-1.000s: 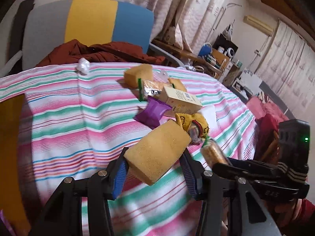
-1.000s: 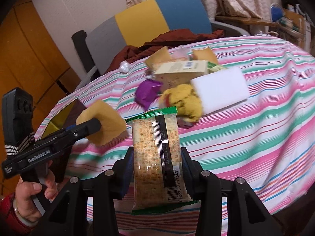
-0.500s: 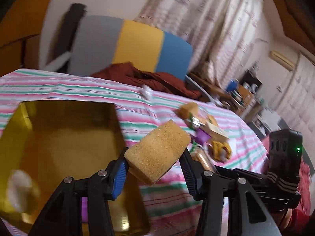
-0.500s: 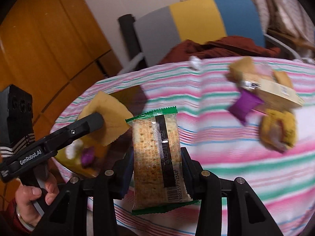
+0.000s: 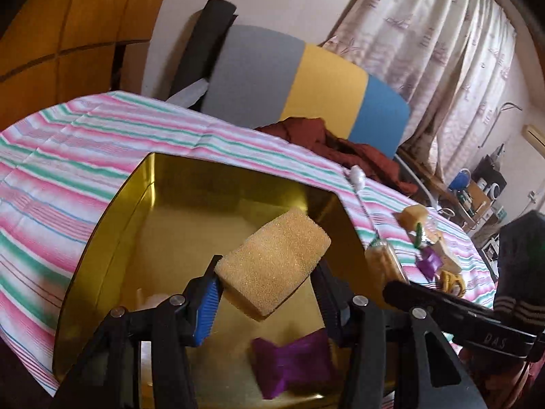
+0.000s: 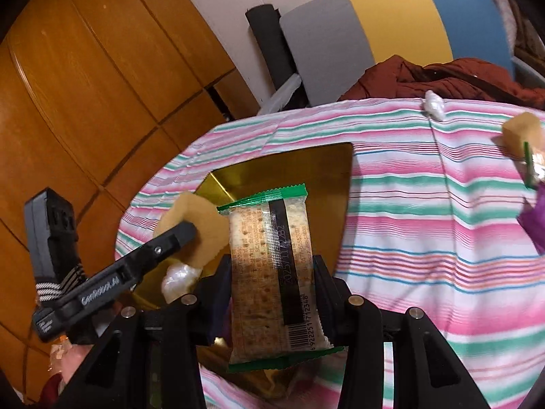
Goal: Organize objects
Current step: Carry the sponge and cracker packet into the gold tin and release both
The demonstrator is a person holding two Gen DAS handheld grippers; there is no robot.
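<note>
My left gripper (image 5: 269, 293) clamps the yellow foam sponge (image 5: 274, 260) above the open gold tin (image 5: 102, 245), seemingly nearer than my right gripper (image 6: 272, 293), gripping the green-edged cracker packet (image 6: 272, 272)

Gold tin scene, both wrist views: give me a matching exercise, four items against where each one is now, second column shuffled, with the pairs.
Items:
1. yellow sponge
2. cracker packet
3. purple wrapper
4. red garment

Places:
A. lying inside the gold tin
B. clamped in the right gripper
C. heaped on the chair behind the table
D. clamped in the left gripper, above the tin

Pairs: 1-D, 2-B, 3-A, 4-C
</note>
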